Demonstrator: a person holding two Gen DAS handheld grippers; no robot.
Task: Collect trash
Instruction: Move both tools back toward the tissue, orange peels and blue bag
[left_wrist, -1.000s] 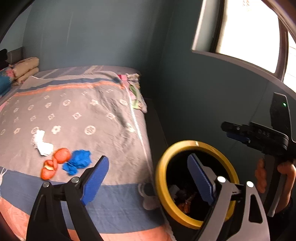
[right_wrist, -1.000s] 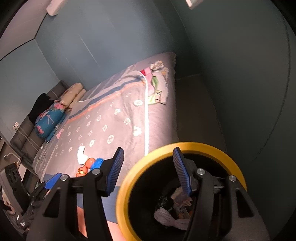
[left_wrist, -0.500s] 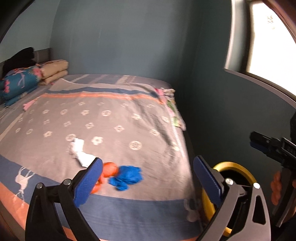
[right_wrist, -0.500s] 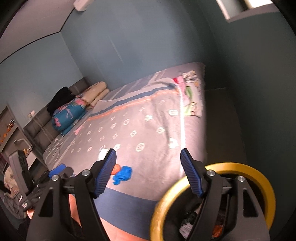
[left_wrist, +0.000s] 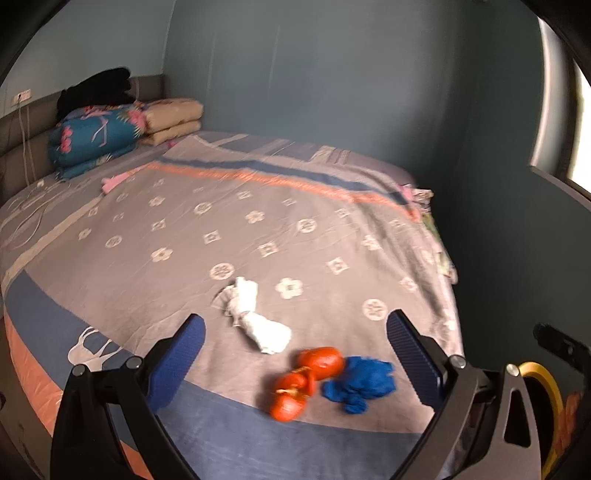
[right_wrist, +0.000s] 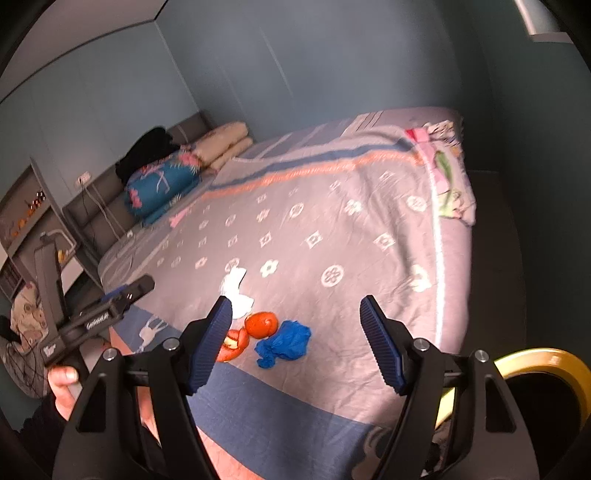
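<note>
Yellow-rimmed bin (right_wrist: 546, 360) beside bed (right_wrist: 332, 240), contents hidden, both tools spread

Left gripper (left_wrist: 295, 354) jaws spread wide, empty, right gripper (right_wrist: 297, 334) likewise, both seemingly held level

The bedspread (left_wrist: 258, 229) is matt woven cloth, lightly wrinkled. White tissue (left_wrist: 255, 321) looks like crumpled paper; the blue wad (left_wrist: 360, 380) like crinkled thin plastic. Orange peel (left_wrist: 303, 380) has a slight sheen. The bin (right_wrist: 546, 362) rim is glossy yellow plastic. Jaws carry ribbed blue pads (right_wrist: 212, 343).
</note>
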